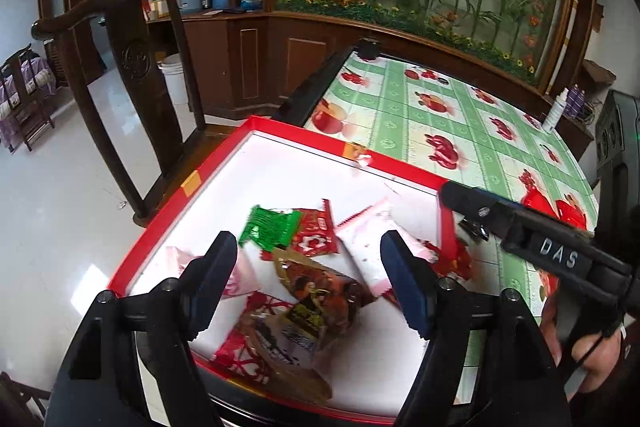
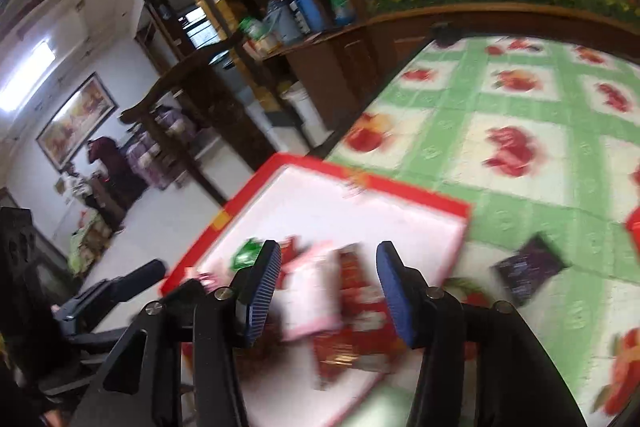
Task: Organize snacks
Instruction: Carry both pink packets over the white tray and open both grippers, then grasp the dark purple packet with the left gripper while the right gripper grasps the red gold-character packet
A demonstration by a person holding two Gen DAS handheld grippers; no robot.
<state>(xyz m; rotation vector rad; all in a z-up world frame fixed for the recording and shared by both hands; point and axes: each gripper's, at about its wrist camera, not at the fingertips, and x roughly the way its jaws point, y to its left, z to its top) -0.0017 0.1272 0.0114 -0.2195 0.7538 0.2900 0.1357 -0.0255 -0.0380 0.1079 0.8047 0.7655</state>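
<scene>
Left wrist view: my left gripper (image 1: 308,277) hangs with fingers apart and empty over the red-rimmed box (image 1: 192,183), the snack packets (image 1: 316,287) heaped directly below.

Right wrist view: my right gripper (image 2: 326,293), fingers apart and empty, sits above the same heap; a dark packet (image 2: 528,271) lies outside on the tablecloth (image 2: 516,99), off to its right, so I judge this hand nearer.
</scene>
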